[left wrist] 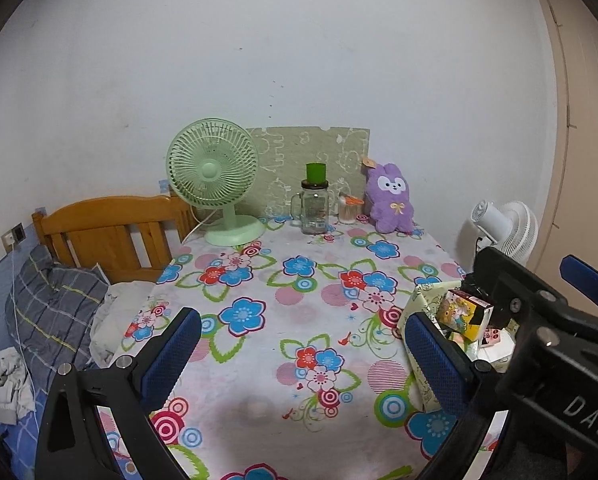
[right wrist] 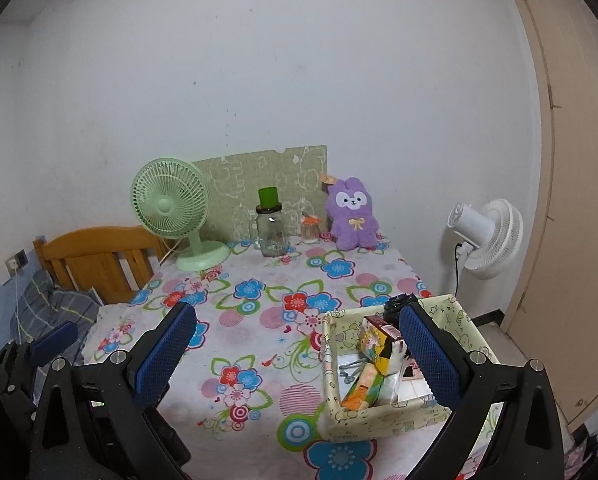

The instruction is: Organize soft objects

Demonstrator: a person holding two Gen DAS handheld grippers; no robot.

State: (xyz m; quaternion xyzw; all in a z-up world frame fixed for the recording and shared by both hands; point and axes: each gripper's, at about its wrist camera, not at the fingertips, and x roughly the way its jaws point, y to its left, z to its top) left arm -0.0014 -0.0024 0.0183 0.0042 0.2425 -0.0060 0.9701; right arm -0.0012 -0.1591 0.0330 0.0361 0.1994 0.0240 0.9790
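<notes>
A purple plush rabbit (left wrist: 391,200) (right wrist: 353,216) sits upright against the wall at the far right of the flowered table (left wrist: 283,320) (right wrist: 259,320). My left gripper (left wrist: 299,344) is open above the near part of the table, nothing between its blue pads. My right gripper (right wrist: 299,344) is open too, its right finger (right wrist: 429,356) over a pale yellow fabric basket (right wrist: 379,412) (left wrist: 419,304) of small boxes and packets at the near right. The right gripper's black body fills the right edge of the left wrist view.
A green desk fan (left wrist: 215,180) (right wrist: 175,208), a glass jar with a green cup on top (left wrist: 315,208) (right wrist: 271,228) and a small toothpick jar (left wrist: 349,210) line the far edge. A wooden headboard (left wrist: 111,232), grey pillow (left wrist: 55,304) and bedding lie left. A white fan (right wrist: 487,236) stands right.
</notes>
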